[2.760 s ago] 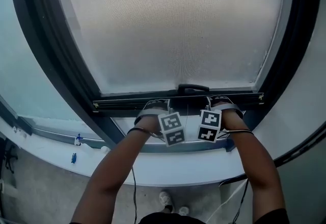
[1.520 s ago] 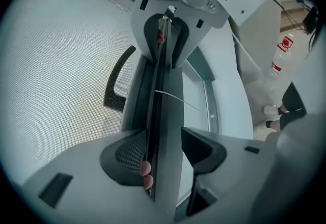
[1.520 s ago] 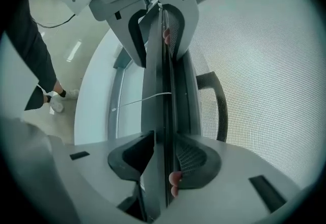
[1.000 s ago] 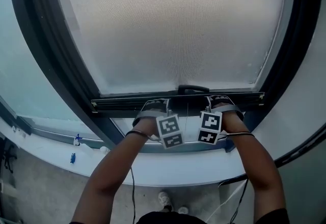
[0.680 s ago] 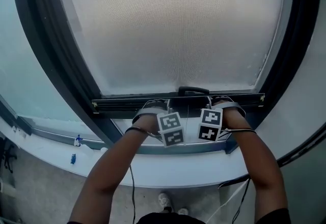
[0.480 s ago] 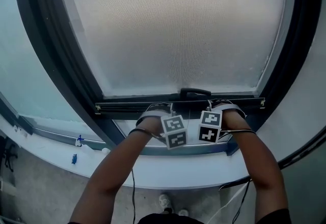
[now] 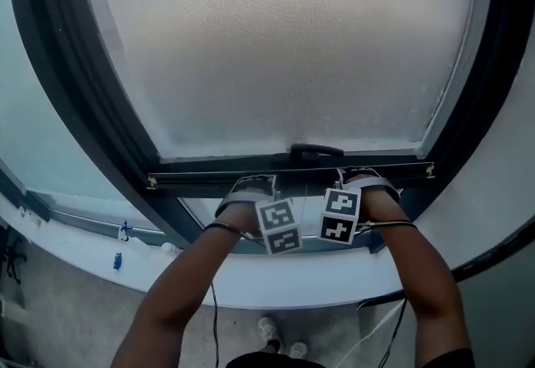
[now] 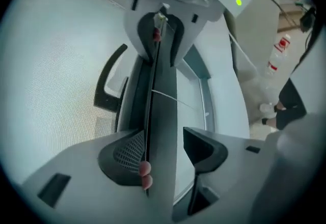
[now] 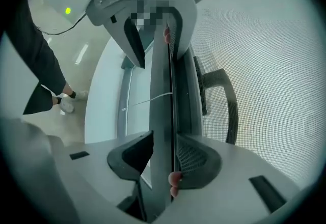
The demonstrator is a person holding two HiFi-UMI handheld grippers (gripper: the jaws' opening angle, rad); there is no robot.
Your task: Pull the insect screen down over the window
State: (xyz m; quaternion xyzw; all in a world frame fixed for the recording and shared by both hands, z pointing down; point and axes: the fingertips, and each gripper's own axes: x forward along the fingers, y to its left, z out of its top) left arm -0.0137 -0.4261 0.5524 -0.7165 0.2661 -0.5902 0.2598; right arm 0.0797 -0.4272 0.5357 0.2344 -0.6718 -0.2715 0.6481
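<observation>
The insect screen (image 7: 284, 48) hangs low over the window. Its dark bottom bar (image 7: 192, 183), with a handle (image 7: 316, 150), sits just above the sill. My left gripper (image 7: 255, 185) is on the bar left of the handle. In the left gripper view the bar (image 8: 160, 116) runs between the jaws of the left gripper (image 8: 163, 141). One pad touches the bar and the other stands a little off it. My right gripper (image 7: 365, 179) holds the bar right of the handle. The right gripper (image 9: 164, 149) has both pads against the bar (image 9: 160, 95), and its jaws are opening.
The dark window frame (image 7: 75, 90) curves down both sides. A white sill (image 7: 276, 284) lies below the bar, with a small blue thing (image 7: 117, 260) at its left. A cable (image 7: 213, 320) hangs by my arms. My shoes (image 7: 280, 329) show on the floor. Bottles (image 8: 277, 57) stand to the side.
Both grippers stay on the bottom bar, and their marker cubes have shifted slightly left. The bar sits at about the same height as before.
</observation>
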